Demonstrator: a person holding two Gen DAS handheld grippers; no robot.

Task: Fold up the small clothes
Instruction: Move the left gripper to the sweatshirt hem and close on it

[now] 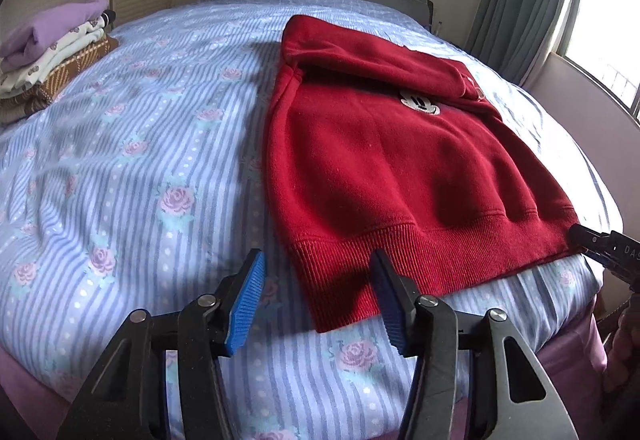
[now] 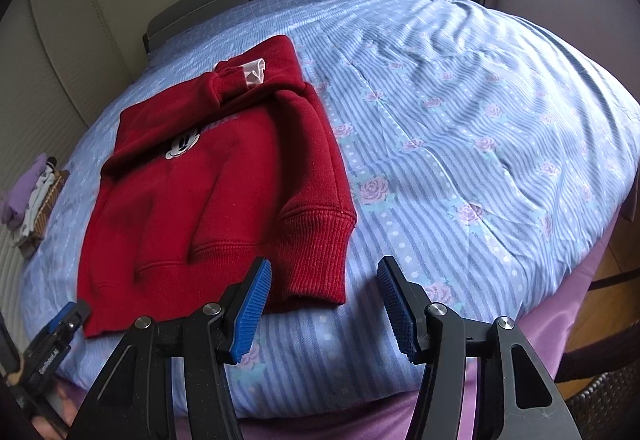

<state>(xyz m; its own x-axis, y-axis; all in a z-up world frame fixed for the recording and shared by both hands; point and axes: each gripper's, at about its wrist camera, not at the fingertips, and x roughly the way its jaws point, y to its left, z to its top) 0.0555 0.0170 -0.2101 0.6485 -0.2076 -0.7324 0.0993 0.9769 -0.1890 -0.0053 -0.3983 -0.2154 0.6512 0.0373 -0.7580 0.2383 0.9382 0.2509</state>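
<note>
Both grippers hover with jaws parted and nothing between them: the left gripper [image 1: 316,300] over the near left corner of the ribbed hem, the right gripper [image 2: 324,300] just off the near right corner, a placing that suits lifting the hem to fold it towards the far end. Between them lies the small red fleece sweatshirt [image 1: 380,159], flat on the near part of the bed, sleeves already crossed over its chest. That crossing half covers a white cartoon-face patch [image 2: 180,147]. A clear tag [image 2: 254,73] shows at a cuff, its print unreadable. Under it spreads the blue striped rose-print bedsheet [image 1: 120,159], and far left sits a stack of folded clothes [image 1: 52,51], partly cut off by the frame edge.
</note>
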